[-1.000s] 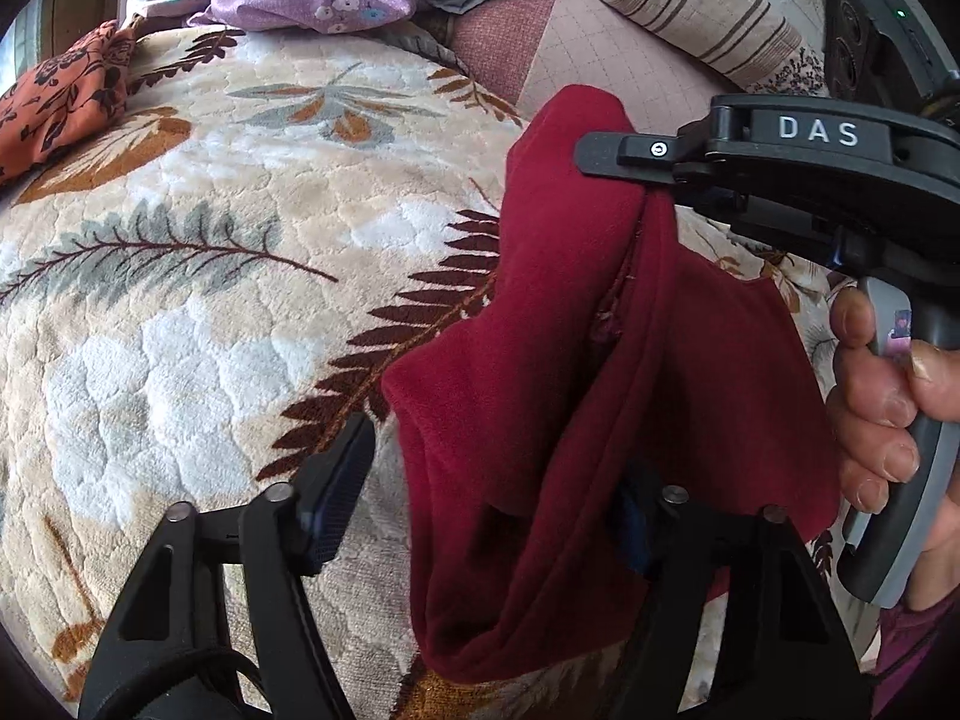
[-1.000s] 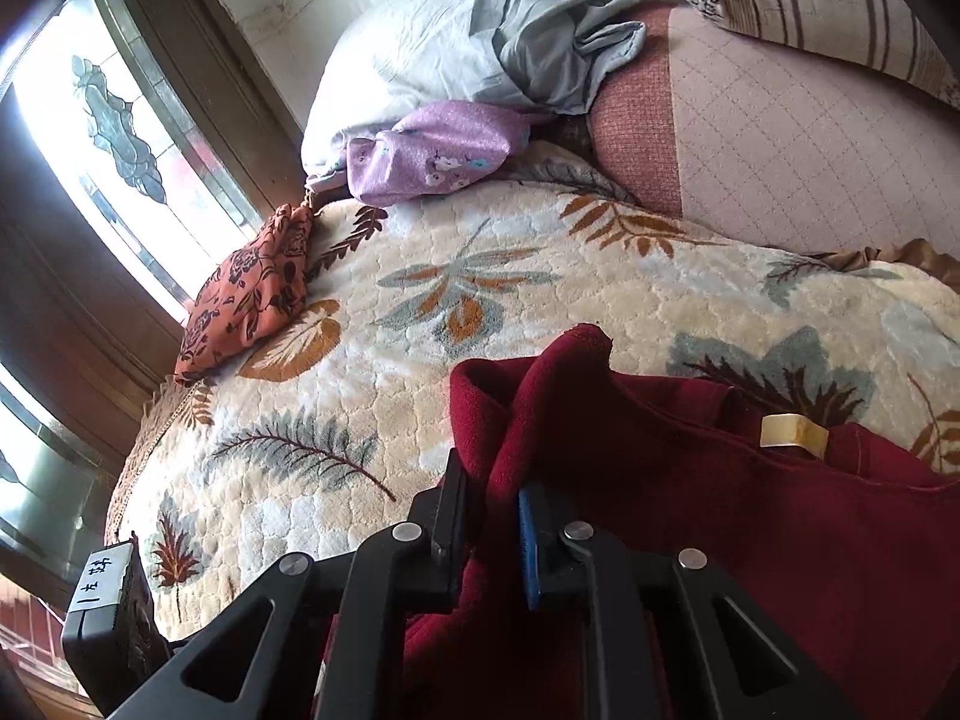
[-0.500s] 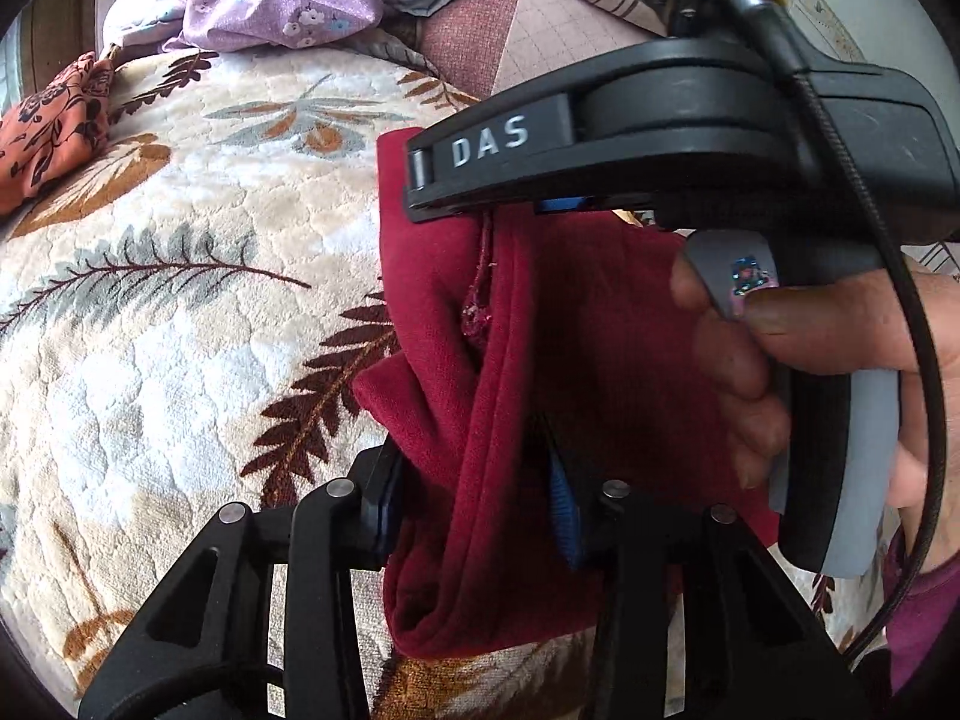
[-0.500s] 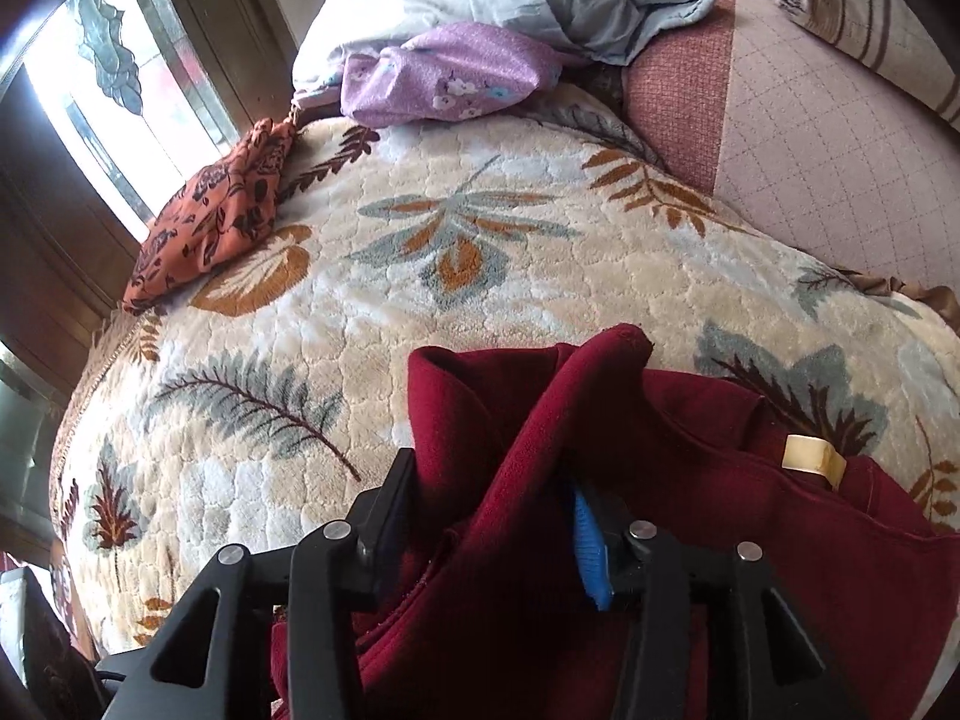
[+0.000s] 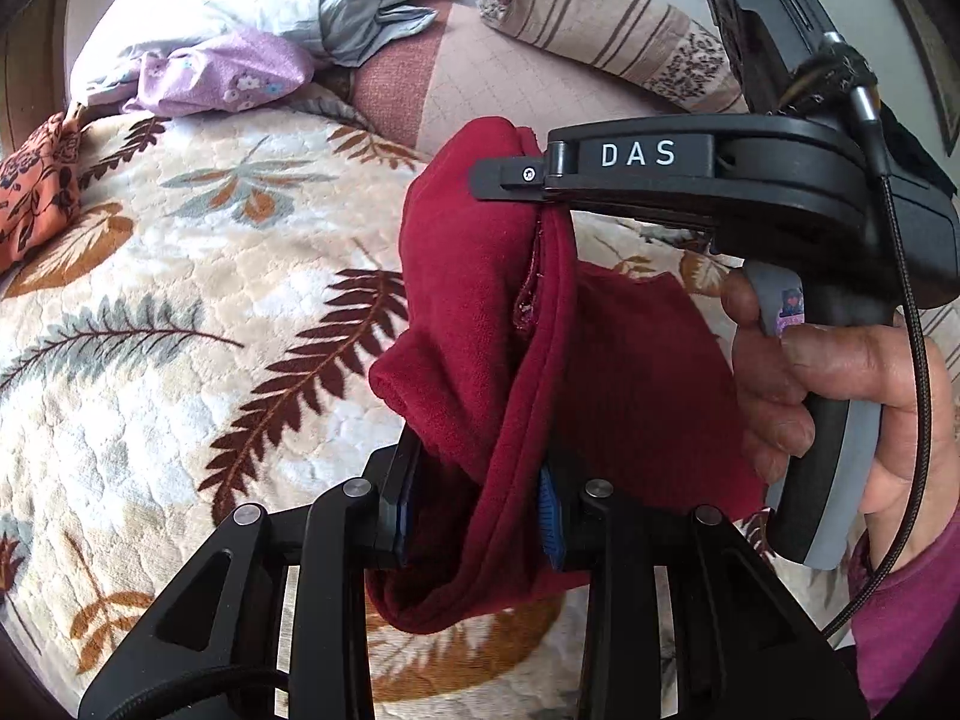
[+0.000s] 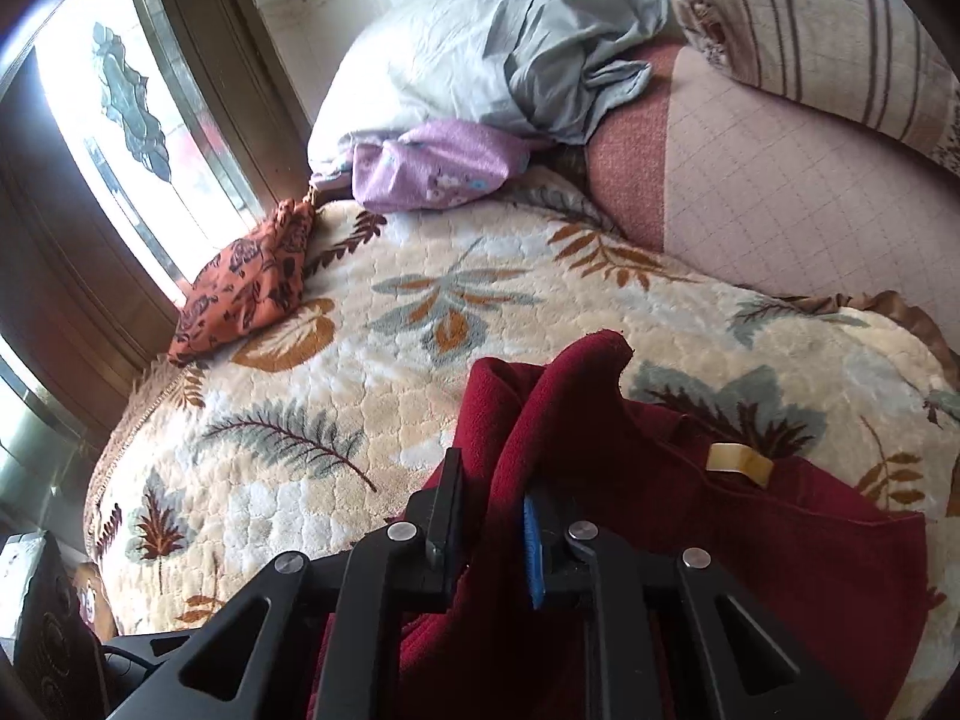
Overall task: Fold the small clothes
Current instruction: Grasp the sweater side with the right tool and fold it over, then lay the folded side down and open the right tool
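The left gripper [image 5: 474, 504] has a bunched fold of the red garment [image 5: 474, 324] between its blue pads, and its jaws are closing on that cloth. The right gripper [image 6: 492, 516], seen side-on in the left view [image 5: 540, 180], also has a thick ridge of the garment [image 6: 558, 420] between its pads; its jaws are closing too. A hand [image 5: 840, 396] grips the right tool's handle.

The garment hangs between the two grippers, lifted clear of the blanket [image 5: 180, 300] in the left view, draping down past the left fingers; in the right view its far part, with a tan label [image 6: 738, 462], spreads lower right over the blanket.

Judging by this, the folding has barely begun: the cloth is crumpled, not flat, with no clean fold visible. It looks still to be spread out, folded and set down. An orange cloth [image 6: 246, 288] and a purple one [image 6: 432, 162] lie well apart by the pillows, seemingly unfolded.
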The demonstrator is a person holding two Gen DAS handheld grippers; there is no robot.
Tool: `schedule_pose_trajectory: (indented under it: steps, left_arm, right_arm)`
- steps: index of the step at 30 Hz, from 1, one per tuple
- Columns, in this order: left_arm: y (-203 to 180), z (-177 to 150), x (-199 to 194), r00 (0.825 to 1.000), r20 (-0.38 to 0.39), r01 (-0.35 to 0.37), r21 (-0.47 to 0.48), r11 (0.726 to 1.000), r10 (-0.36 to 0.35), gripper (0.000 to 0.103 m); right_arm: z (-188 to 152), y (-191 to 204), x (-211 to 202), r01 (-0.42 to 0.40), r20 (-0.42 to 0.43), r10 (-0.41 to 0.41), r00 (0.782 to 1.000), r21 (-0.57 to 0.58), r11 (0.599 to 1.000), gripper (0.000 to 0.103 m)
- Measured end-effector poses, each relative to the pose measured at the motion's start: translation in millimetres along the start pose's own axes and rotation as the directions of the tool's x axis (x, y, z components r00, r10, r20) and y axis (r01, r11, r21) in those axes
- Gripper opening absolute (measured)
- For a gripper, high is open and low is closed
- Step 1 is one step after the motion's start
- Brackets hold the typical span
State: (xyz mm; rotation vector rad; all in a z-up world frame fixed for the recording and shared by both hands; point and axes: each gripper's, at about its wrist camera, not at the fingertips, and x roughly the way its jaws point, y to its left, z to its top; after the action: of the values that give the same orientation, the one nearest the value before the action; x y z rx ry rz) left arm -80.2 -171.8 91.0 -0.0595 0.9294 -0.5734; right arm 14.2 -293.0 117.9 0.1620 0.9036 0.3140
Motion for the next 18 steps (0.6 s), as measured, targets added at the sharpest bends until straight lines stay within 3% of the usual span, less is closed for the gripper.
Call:
schedule_pose_trajectory:
  steps: [9, 18]
  left_arm:
    - [-99, 0, 12, 0.998, -0.025, 0.068, 0.111, 0.991, -0.066, 0.031]
    - [-175, -12, 61, 0.989, -0.110, 0.120, 0.196, 0.973, -0.100, 0.031]
  right_arm:
    - [-28, -84, -80, 0.026, 0.075, -0.035, 0.997, 0.121, 0.992, 0.014]
    - [-77, -169, -116, 0.062, 0.092, -0.089, 0.992, 0.265, 0.962, 0.013]
